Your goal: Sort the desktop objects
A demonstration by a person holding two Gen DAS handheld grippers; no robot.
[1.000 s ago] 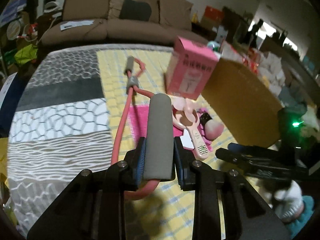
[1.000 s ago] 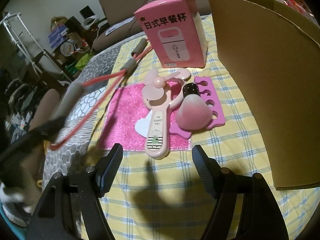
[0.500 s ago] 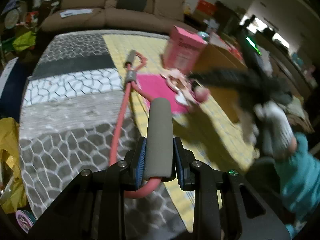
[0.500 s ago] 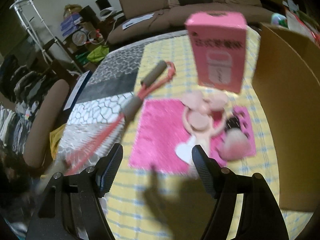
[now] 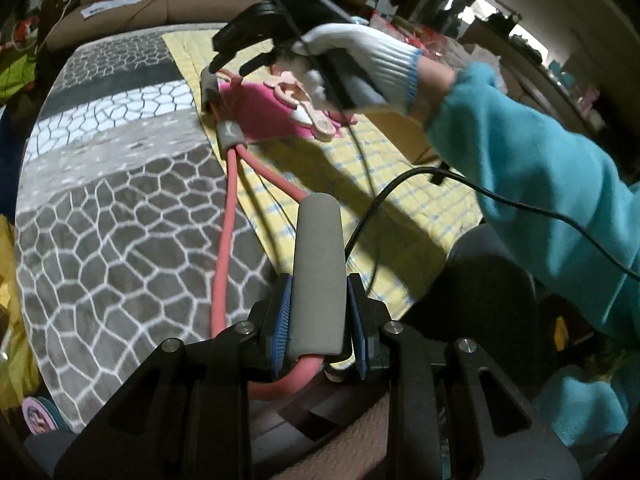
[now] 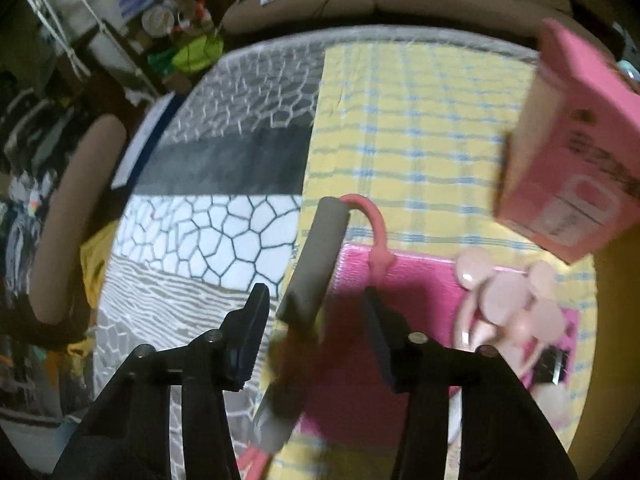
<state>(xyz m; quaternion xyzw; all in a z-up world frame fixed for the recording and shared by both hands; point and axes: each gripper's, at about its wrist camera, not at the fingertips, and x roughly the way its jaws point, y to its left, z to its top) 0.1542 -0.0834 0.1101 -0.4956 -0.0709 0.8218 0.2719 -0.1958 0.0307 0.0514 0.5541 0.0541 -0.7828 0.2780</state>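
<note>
A pink resistance band (image 5: 224, 240) with grey foam handles lies stretched across the table. My left gripper (image 5: 318, 312) is shut on the near handle (image 5: 318, 264), above the grey patterned cover. My right gripper (image 6: 316, 300), also in the left wrist view (image 5: 234, 66) under a white-gloved hand (image 5: 360, 64), hangs over the far handle (image 6: 320, 252). Its jaws are closing with that handle between them, and a gap shows on each side. A pink hand fan (image 6: 508, 300) lies on a pink mat (image 6: 420, 292), with a pink box (image 6: 572, 152) behind.
A yellow checked cloth (image 6: 420, 140) covers the right half of the table. A cardboard box (image 6: 608, 360) stands at the far right. A teal sleeve (image 5: 520, 168) and a black cable (image 5: 400, 184) cross above the cloth. A brown sofa (image 5: 140, 4) is behind the table.
My left gripper has drawn back over the grey cover with its handle, stretching the band. My right gripper has swung left from the fan to the far handle, and its jaws have narrowed.
</note>
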